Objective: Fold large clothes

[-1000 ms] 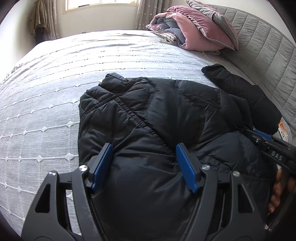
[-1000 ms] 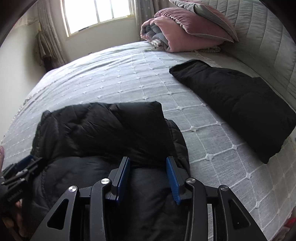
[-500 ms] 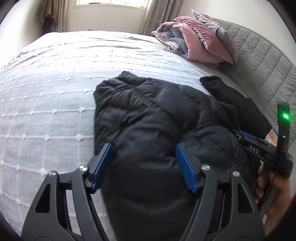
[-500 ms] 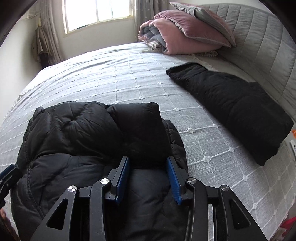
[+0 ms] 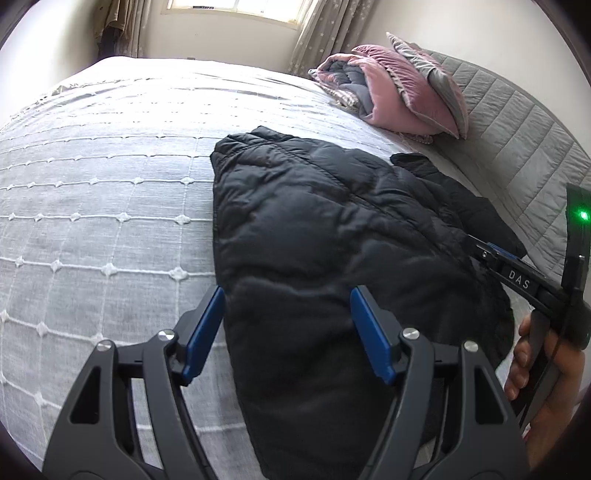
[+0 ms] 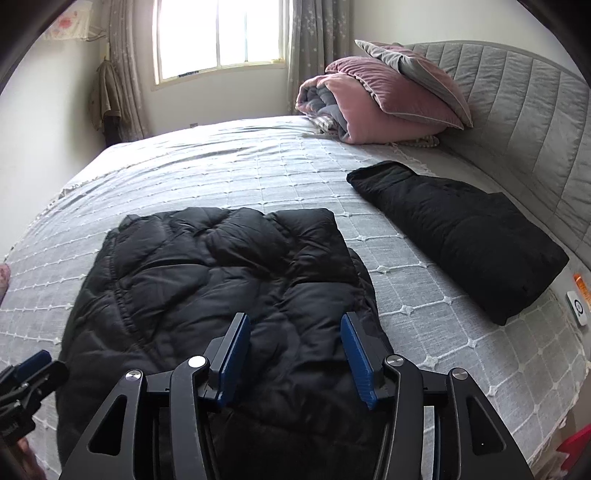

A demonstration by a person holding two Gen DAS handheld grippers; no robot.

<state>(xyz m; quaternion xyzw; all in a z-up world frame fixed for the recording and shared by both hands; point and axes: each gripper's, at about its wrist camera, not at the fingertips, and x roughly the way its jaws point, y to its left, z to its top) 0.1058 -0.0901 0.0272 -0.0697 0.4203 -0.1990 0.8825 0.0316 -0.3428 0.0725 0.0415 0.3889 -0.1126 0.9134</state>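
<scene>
Bedspread [image 6: 229, 173] open left — folded garment [image 6: 461, 236] blocks right

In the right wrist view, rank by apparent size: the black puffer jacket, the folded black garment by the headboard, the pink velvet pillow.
1. Black puffer jacket, though it lies nearest the camera.
2. Folded black garment.
3. Pink velvet pillow, farthest away, so its true size is unsure.

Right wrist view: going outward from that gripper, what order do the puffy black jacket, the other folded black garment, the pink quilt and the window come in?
1. Puffy black jacket: right under the right gripper, centre-left on the bed.
2. Folded black garment: off to the right, near the headboard.
3. Pink quilt: far right corner of the bed.
4. Window: on the back wall, beyond the bed.
</scene>
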